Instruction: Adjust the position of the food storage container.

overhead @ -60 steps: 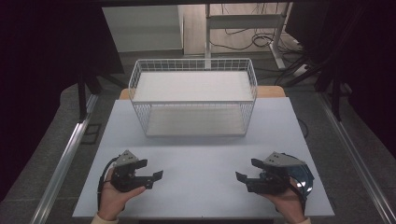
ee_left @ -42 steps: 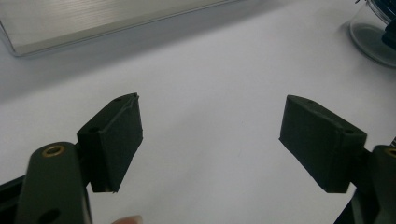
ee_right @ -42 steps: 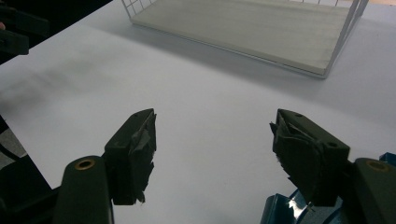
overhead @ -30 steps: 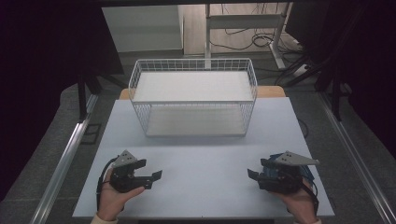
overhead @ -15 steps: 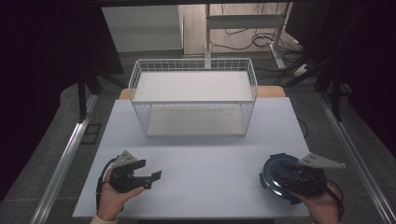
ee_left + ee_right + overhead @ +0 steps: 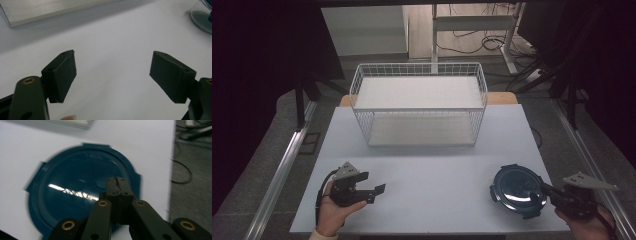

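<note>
A round dark blue lid (image 6: 518,191) lies flat on the white table (image 6: 437,165) at the front right. My right gripper (image 6: 546,189) reaches in from the right, its tips at the lid's right rim. In the right gripper view its jaws (image 6: 117,181) have just been closing and now stand pressed together above the lid (image 6: 75,200), with nothing between them. My left gripper (image 6: 374,184) rests at the front left in a hand, open. Between its pads (image 6: 112,75) there is only bare table, and the lid (image 6: 202,17) shows far off.
A white wire basket (image 6: 419,67) with a pale floor stands at the back middle of the table; its base (image 6: 50,10) shows in the left gripper view. Metal rails run along both sides of the table. Cables lie on the floor to the right (image 6: 182,172).
My right hand has slid to the right toward the table's edge, uncovering the blue lid, and its jaws have closed. The left hand and gripper have stayed still.
</note>
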The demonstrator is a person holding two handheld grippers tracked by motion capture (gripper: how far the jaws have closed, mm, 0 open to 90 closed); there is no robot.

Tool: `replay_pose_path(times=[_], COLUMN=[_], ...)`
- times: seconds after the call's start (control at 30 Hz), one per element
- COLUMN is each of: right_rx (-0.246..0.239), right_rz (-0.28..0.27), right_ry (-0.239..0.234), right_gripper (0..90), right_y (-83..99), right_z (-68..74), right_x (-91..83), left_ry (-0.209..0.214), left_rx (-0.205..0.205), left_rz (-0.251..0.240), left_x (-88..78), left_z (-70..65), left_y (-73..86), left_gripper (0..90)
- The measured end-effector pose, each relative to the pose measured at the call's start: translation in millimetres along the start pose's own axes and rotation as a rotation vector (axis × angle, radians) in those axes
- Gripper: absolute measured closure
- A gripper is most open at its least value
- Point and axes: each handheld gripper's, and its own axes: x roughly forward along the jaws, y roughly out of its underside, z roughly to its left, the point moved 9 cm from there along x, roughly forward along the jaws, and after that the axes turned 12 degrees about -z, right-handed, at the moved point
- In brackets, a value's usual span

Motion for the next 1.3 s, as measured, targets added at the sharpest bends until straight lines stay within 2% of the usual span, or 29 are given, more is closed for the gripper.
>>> replay_pose_path(times=[0.2, 0.4, 0.57, 0.73, 0.8, 0.9, 0.97, 1.03, 1.3], right_rx=[0.023, 0.019, 0.008, -0.001, -0.014, -0.005, -0.005, -0.002, -0.021], right_rz=[0.072, 0.14, 0.177, 0.2, 0.21, 0.225, 0.226, 0.218, 0.202], right_ry=[0.086, 0.107, 0.092, 0.051, 0.061, 0.061, 0.063, 0.064, 0.049], right_gripper=[89.4, 89.4, 89.4, 89.5, 89.6, 89.6, 89.6, 89.6, 89.7], right_y=[25.1, 43.4, 50.5, 54.0, 54.0, 57.1, 56.5, 55.0, 50.4], right_z=[-28.1, -36.0, -32.1, -19.9, -18.2, -15.8, -15.4, -14.6, -6.1], right_x=[-5.3, 0.4, 8.5, 17.3, 19.5, 22.2, 22.2, 22.7, 29.0], left_ry=[0.002, 0.002, 0.001, 0.001, 0.003, 0.001, 0.003, 0.023, 0.009], left_rx=[0.003, 0.004, 0.004, 0.004, 0.005, 0.004, -0.002, -0.02, -0.013], left_rz=[0.004, 0.008, 0.011, 0.014, 0.008, 0.003, 0.005, 0.003, 0.004], left_x=[0.5, 1.7, 3.5, 3.5, 2.3, 1.2, 1.3, 1.3, 1.8], left_z=[-0.5, -1.2, -1.2, -1.9, -2.2, -1.8, -1.7, -3.1, -0.8], left_y=[0.9, 1.7, 3.4, 3.6, 2.0, 0.8, 1.2, 1.0, 1.2], left_gripper=[20.8, 20.8, 20.8, 20.8, 20.7, 20.8, 20.8, 20.7, 20.7])
